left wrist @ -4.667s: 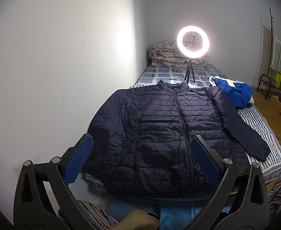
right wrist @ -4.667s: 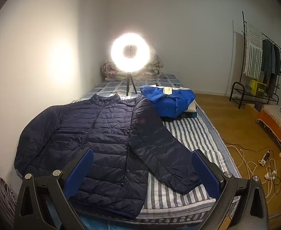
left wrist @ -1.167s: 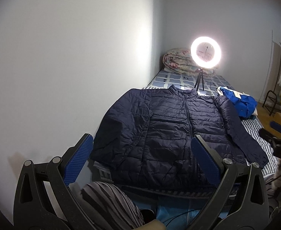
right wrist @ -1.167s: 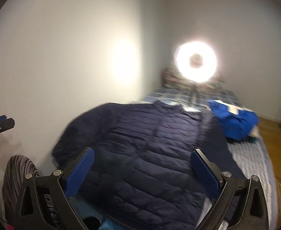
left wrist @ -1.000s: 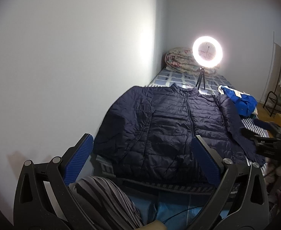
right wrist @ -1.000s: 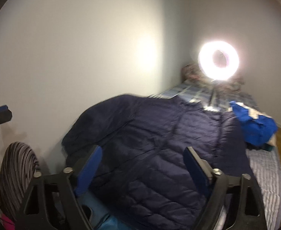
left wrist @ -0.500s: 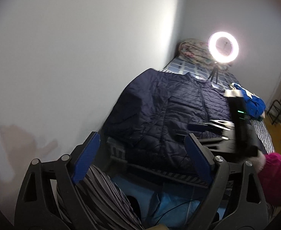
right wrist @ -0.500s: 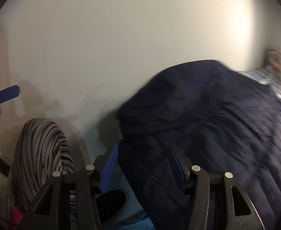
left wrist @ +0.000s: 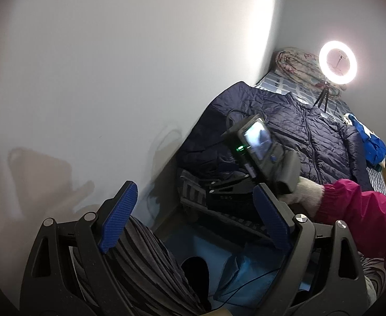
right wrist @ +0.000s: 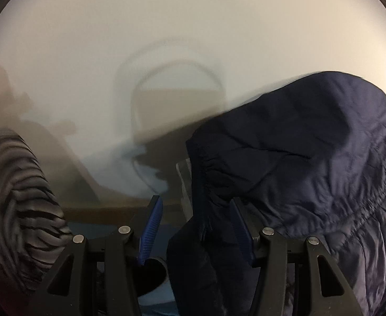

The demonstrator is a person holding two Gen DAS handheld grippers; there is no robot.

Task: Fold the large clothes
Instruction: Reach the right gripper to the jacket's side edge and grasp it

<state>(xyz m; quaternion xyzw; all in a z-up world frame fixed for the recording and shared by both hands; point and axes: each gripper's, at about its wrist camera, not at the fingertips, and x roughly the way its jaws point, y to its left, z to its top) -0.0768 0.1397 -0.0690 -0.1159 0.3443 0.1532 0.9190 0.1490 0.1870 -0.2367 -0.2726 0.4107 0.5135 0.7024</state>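
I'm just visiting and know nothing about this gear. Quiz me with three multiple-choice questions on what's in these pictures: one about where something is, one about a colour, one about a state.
1. Where does the ring light stand?
A. at the bed's far end
B. on the floor
C. on the jacket

2. What colour is the quilted jacket?
A. red
B. dark navy
C. white

3. How is the left hand-held gripper?
A. clamped on the jacket
C. holding a phone
B. open, holding nothing

Answers: 1 A, it glows beyond the jacket's collar. 2 B, navy in both views. 3 B, its blue pads stand wide apart with nothing between them.
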